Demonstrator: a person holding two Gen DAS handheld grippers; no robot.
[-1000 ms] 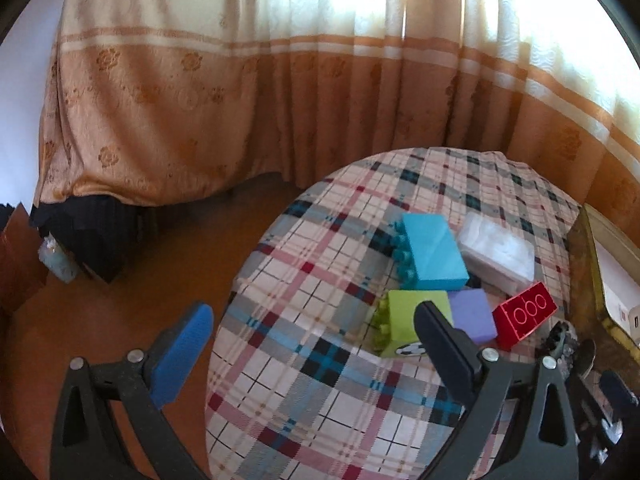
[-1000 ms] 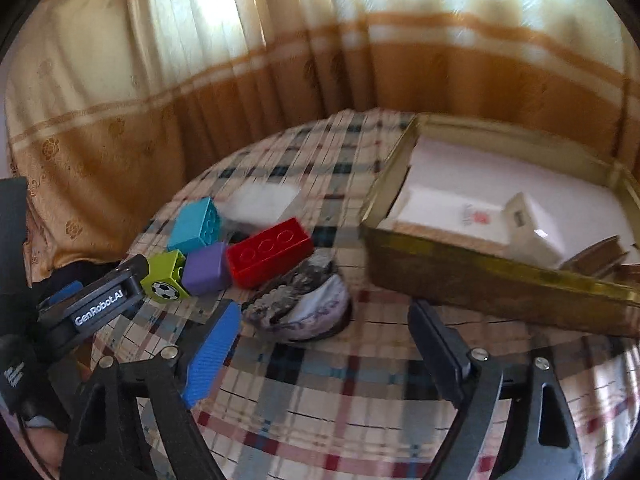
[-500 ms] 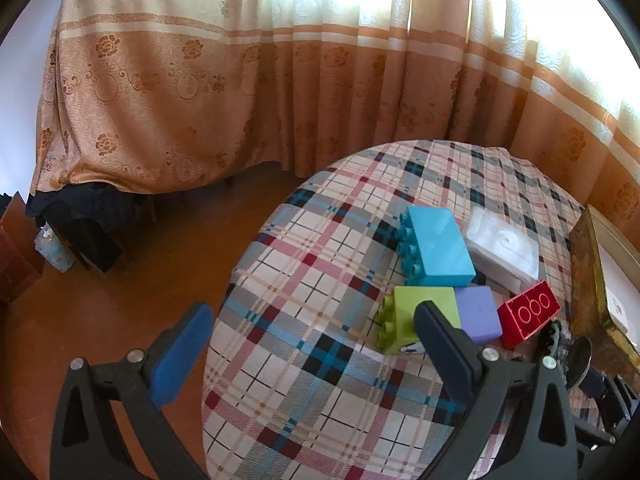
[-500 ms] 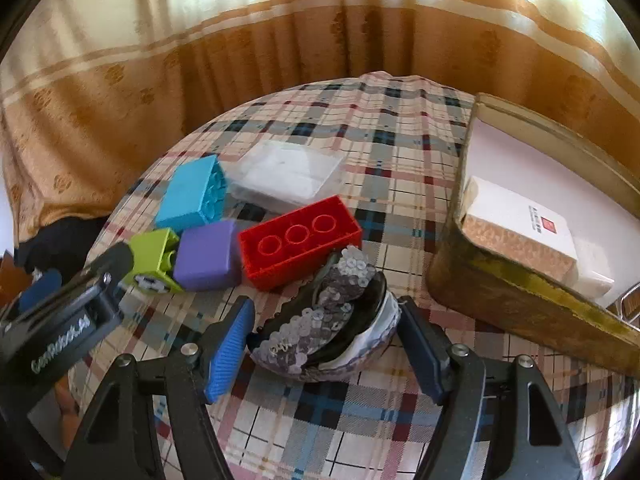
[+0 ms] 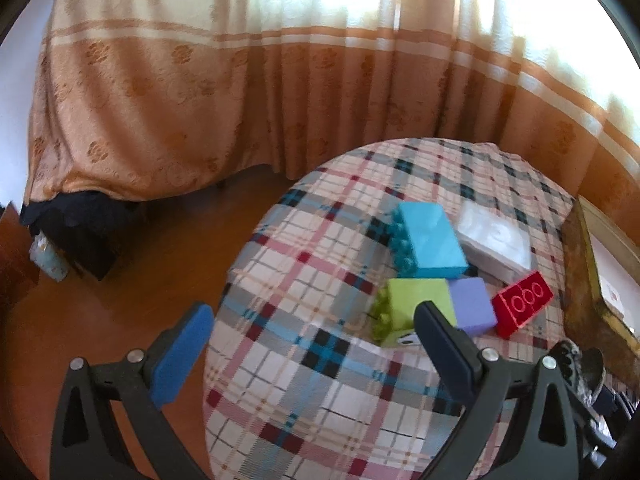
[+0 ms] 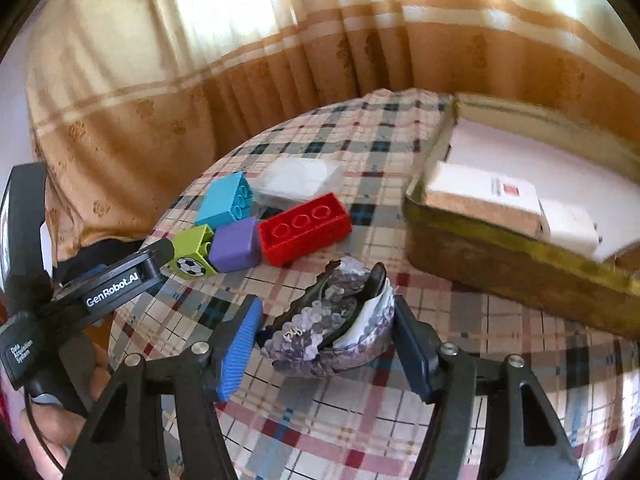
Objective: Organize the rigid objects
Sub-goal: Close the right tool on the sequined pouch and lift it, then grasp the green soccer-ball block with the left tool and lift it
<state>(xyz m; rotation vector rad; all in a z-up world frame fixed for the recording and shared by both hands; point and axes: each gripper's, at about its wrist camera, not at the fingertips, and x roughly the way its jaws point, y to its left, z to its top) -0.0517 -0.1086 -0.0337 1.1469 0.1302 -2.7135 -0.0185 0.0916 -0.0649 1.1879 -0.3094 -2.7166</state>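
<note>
Toy blocks lie together on the plaid round table [image 6: 400, 432]: a teal block [image 6: 226, 204], a green block with a football sticker [image 6: 193, 251], a purple block [image 6: 236, 245] and a red brick [image 6: 305, 228]. A clear plastic box [image 6: 298, 178] lies behind them. My right gripper [image 6: 326, 350] is closed around a purple sequined pouch [image 6: 334, 322], its pads against both sides. My left gripper [image 5: 310, 350] is open and empty above the table's near left edge, its right finger [image 5: 442, 346] in front of the green block [image 5: 416, 302].
A gold tin tray [image 6: 512, 256] at the right holds white boxes and a cork block [image 6: 480, 202]. Orange curtains [image 5: 240, 100] hang behind the table. Wooden floor [image 5: 120, 288] lies left of the table. The left gripper's body [image 6: 108, 284] shows at the right wrist view's left.
My right gripper moved forward to the sequined pouch and closed its fingers onto it. My left gripper stayed open and shifted only slightly.
</note>
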